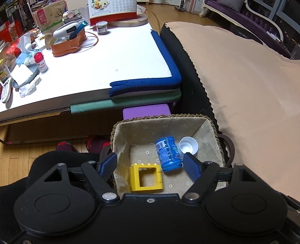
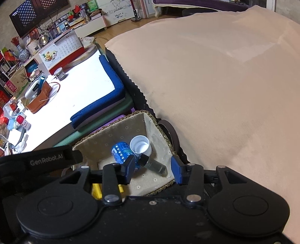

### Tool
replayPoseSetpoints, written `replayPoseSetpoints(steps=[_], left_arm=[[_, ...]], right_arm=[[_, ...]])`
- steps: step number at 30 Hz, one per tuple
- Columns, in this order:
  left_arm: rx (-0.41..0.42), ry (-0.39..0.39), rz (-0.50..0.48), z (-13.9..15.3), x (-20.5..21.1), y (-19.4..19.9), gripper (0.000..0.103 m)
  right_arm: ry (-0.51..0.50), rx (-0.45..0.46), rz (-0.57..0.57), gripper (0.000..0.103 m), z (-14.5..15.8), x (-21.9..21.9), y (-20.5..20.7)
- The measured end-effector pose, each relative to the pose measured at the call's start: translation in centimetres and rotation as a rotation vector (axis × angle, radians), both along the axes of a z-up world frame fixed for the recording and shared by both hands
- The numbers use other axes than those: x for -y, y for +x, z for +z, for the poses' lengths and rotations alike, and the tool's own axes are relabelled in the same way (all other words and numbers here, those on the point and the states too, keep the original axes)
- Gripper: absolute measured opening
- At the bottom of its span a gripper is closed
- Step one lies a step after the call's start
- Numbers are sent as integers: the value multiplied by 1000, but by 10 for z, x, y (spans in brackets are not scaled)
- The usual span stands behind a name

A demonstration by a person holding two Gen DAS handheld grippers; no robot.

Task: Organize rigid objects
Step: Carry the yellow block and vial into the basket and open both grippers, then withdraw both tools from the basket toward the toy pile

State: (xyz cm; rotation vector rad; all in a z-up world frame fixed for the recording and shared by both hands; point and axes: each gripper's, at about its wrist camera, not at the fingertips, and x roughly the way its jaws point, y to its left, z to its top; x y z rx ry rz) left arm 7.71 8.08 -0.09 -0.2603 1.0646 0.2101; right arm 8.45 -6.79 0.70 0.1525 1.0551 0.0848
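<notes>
A wide beige cloth (image 2: 215, 78) fills the right side of both views, draped over a dark seat. To its left stands a white table (image 1: 112, 62) edged with blue foam padding (image 1: 165, 56), carrying an orange box (image 1: 68, 46), a red-capped bottle (image 1: 40, 62) and a desk calendar (image 1: 112, 9).

Below the table's corner sits a woven basket (image 1: 120, 138) with a flower-print fabric lining. Inside it lie 4 things: a yellow toy window-frame brick (image 1: 146, 178) near the front, a blue can (image 1: 168, 154) on its side beside the brick, a white cup (image 1: 188, 145) tipped over and touching the can's far end, and, seen from the right wrist, a dark cylindrical tube (image 2: 154, 166) with a black cap lying just below the cup.

The left gripper (image 1: 150, 165) hangs over the basket with jaws spread wide, grasping nothing. The right gripper (image 2: 153, 169) hovers over the tube, its jaws released, pads clear of the tube lying between them.
</notes>
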Motion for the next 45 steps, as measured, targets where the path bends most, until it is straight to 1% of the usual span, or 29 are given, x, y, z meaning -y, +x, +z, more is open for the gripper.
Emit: replayPoseSetpoints(steps=[3,17,26,34,39,42,45], left_arm=[[4,1,-3,1,1,-1,75],[2,12,4,0,0,-5,76],[1,27,2,1,3,-7,79],[14,39,-5,3,5,-11,81],[28,60,-12,5,9,-15,82],[32,54,-21,6,11,-18,82],[39,47,-37,6,15,-21,82]], right_arm=[[4,-6,-5,45,-1,2,-2],[-20,-21,-7,52,-7,5,-10],[-32,-30,-11,57,-11,9,-15],[-51,-29,-17,69,-15,14,-23],[-63,-21,-19,73,-14,17,-31],[-63,-19,-23,76,-14,21,-35],[-66,-15,-25,77,-12,26,-42]])
